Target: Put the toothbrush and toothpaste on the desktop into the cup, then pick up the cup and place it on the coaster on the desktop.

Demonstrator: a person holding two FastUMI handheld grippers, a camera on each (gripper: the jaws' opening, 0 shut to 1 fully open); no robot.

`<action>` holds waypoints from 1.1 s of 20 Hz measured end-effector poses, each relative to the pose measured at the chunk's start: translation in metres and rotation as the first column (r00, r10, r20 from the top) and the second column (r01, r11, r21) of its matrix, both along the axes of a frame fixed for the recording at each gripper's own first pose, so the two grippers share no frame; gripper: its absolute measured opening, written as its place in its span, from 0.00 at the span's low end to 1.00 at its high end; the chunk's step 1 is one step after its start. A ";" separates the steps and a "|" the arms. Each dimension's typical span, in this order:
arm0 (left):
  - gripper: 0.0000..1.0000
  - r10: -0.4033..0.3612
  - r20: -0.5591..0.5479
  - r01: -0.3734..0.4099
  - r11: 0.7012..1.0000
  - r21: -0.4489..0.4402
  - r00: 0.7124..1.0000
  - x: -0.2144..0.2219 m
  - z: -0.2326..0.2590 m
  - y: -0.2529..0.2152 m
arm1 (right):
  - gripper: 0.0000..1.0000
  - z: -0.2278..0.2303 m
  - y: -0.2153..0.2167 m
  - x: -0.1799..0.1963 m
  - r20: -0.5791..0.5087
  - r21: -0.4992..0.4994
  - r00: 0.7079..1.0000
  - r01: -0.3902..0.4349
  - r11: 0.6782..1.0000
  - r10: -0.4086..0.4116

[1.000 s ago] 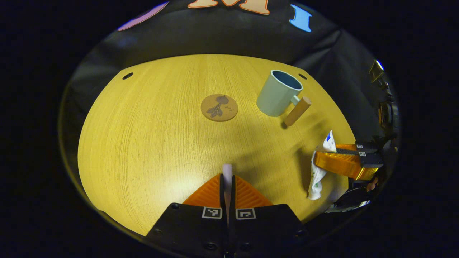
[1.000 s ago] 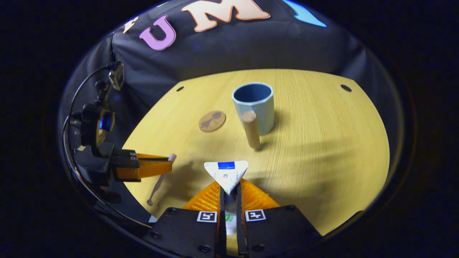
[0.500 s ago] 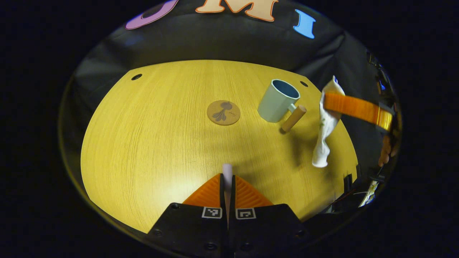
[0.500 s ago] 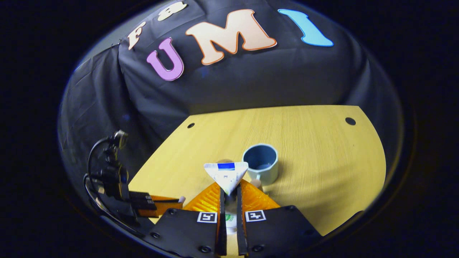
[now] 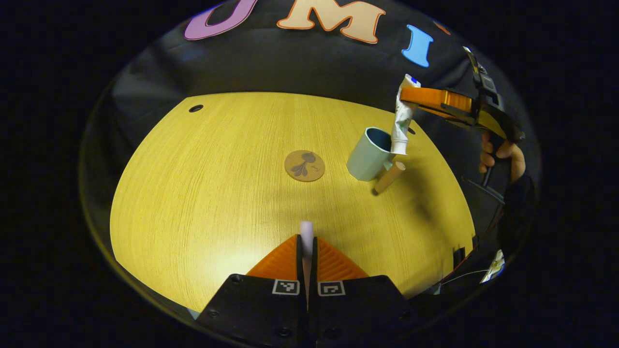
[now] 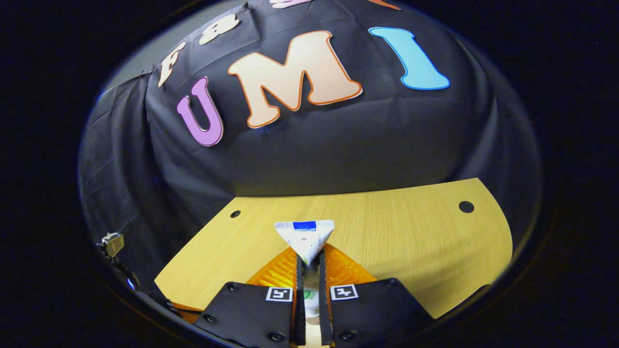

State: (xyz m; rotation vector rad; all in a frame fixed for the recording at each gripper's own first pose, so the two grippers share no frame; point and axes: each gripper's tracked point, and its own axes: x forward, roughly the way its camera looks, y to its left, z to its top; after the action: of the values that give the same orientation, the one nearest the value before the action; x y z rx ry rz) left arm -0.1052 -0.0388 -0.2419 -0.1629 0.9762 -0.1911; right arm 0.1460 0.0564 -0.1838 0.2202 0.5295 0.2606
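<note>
A white toothpaste tube (image 5: 402,121) hangs upright over the far-right part of the table (image 5: 213,183), its lower end at the rim of a pale blue cup (image 5: 370,154). The right hand-held gripper (image 5: 411,94) clamps the tube near its crimped top, both fingers pressed on it; in the right gripper view the flat crimped end of the tube (image 6: 304,237) sticks up between that hand-held gripper's (image 6: 309,263) closed fingers. A hand (image 5: 500,154) grips the tool at the far right of the left gripper view. The cup stands on the table with its wooden handle (image 5: 388,178) pointing toward the near right. Just left of the cup, apart from it, lies a round cork coaster (image 5: 304,166) with a dark leaf pattern. Nearer, the left hand-held gripper (image 5: 306,244) is closed on the pale handle of a toothbrush (image 5: 306,229), whose end pokes out beyond the fingertips above the table.
</note>
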 end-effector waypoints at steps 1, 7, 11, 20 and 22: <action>0.00 0.007 0.007 -0.007 1.000 0.005 1.000 0.000 0.003 0.002 | 0.14 -0.005 -0.001 0.005 0.003 -0.002 1.000 0.011 1.000 -0.011; 0.00 0.032 0.045 -0.033 0.999 0.024 0.998 0.002 0.024 0.010 | 0.14 -0.044 0.000 0.020 -0.037 -0.062 0.999 0.007 0.998 -0.009; 0.00 0.041 0.096 -0.044 0.999 0.022 0.995 0.018 0.037 0.009 | 0.14 -0.069 -0.004 0.016 -0.093 -0.088 0.996 0.005 0.996 -0.013; 0.00 0.023 0.182 -0.021 1.000 -0.013 0.983 0.058 0.072 -0.012 | 0.55 -0.084 -0.005 -0.018 -0.169 -0.087 0.985 -0.052 0.995 0.037; 0.00 0.015 0.204 -0.011 1.000 -0.021 0.979 0.070 0.074 -0.019 | 0.89 -0.082 -0.013 -0.034 -0.171 -0.076 0.984 -0.056 0.995 0.043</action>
State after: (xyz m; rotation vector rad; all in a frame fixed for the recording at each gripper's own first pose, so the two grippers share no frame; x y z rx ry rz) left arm -0.0356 -0.0580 -0.1678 -0.1640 0.7685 -0.2018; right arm 0.1122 0.0429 -0.2661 0.1511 0.7136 0.2697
